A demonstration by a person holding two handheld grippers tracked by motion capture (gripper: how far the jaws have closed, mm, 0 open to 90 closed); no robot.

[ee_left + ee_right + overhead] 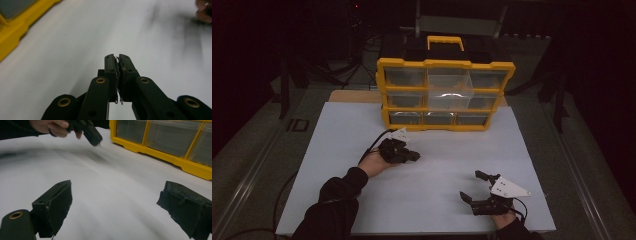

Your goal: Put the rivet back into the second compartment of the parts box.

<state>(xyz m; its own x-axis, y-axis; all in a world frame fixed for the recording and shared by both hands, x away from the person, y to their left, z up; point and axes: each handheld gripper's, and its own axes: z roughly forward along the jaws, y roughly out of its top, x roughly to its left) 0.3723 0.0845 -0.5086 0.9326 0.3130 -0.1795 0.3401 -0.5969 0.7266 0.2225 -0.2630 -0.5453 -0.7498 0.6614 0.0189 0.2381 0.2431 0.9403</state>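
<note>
Two grippers sit over the white worktop (337, 150). Left gripper (414, 156) — jaws pressed together, holding nothing — lies nearer the yellow drawer organizer (445, 95), which stands at the far edge. Right gripper (473, 186) — jaws wide — waits near-right.

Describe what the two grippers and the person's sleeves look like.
Both grippers are black. The left gripper has brass-coloured rivets on its linkage; the right gripper has dark padded jaws. Each carries a grey three-cornered plate and trails a black cable. The sleeve is black.
</note>
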